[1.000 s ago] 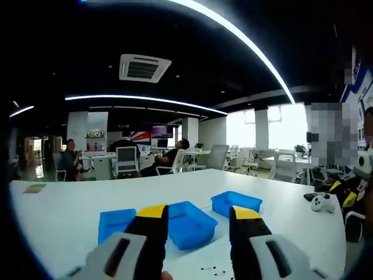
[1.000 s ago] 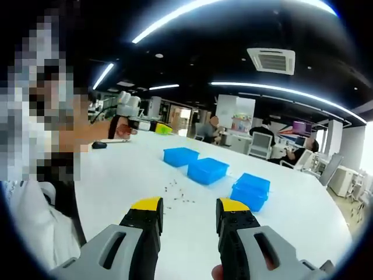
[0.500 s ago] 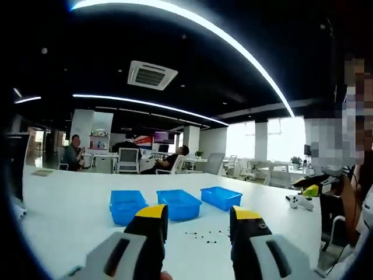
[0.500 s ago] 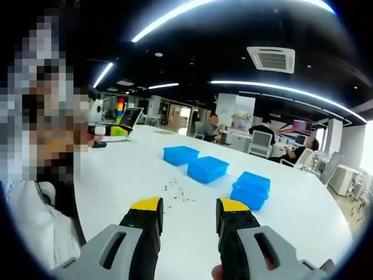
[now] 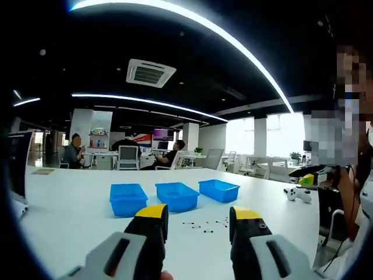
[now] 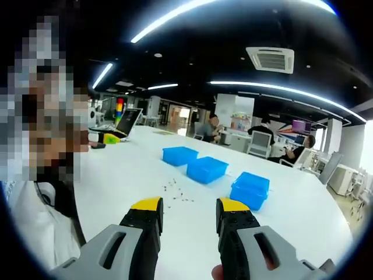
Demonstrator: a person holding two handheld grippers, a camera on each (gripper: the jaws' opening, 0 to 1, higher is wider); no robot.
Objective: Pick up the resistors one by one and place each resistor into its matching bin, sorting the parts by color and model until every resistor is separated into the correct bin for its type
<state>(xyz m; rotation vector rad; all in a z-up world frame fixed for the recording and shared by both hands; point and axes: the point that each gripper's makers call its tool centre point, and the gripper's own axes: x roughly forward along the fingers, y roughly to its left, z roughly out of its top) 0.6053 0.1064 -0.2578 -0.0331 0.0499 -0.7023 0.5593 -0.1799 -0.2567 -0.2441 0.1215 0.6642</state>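
Three blue bins (image 5: 176, 195) stand in a row on the white tabletop (image 5: 70, 204) in the left gripper view, with the resistors (image 5: 204, 224) scattered as small dark specks just near of them, toward the right. The left tool (image 5: 199, 219) hangs over the near tabletop, jaws apart and holding nothing. A white game controller (image 5: 298, 194) lies far right.

Same three bins (image 6: 207, 169) run diagonally in the right gripper view, the resistors (image 6: 175, 192) lying left of and nearer than the middle one. The right tool (image 6: 189, 210) is open and empty, well short of the specks. A laptop (image 6: 129, 121) stands at the far left.
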